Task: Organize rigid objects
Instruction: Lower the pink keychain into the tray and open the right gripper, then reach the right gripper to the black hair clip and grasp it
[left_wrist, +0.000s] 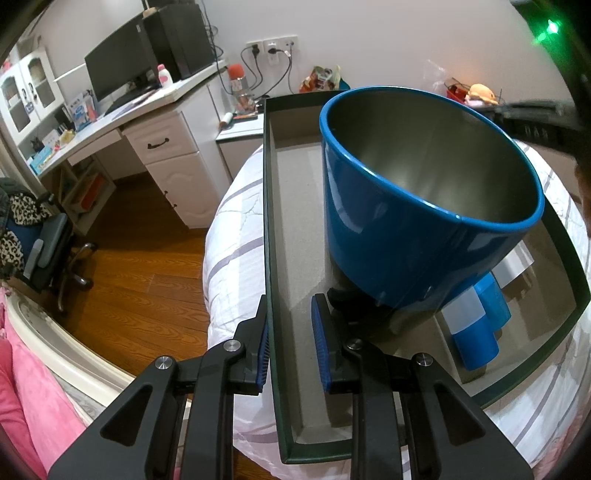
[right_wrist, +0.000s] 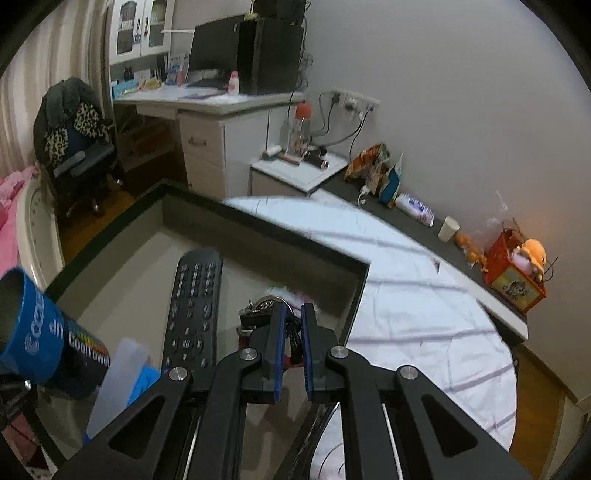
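A dark green open box (left_wrist: 269, 206) lies on the bed. My left gripper (left_wrist: 291, 300) grips its near wall, with one blue pad outside and one inside. A blue cup (left_wrist: 424, 192) with a metal inside leans tilted in the box, its mouth toward this camera. It rests over blue-and-white containers (left_wrist: 474, 325). In the right wrist view, the cup (right_wrist: 29, 325) is at the far left. A black remote (right_wrist: 195, 306) lies flat on the box floor (right_wrist: 122, 266). My right gripper (right_wrist: 294, 308) is shut on the strap of a bunch of keys (right_wrist: 264, 308) beside the remote.
The bed's white striped cover (right_wrist: 424, 314) spreads right of the box. A dark ledge along the wall holds snack bags, a paper cup (right_wrist: 448, 229) and a red box (right_wrist: 513, 273). A nightstand (right_wrist: 295, 173), desk (left_wrist: 162, 147) and office chair (left_wrist: 48, 251) stand on wooden floor.
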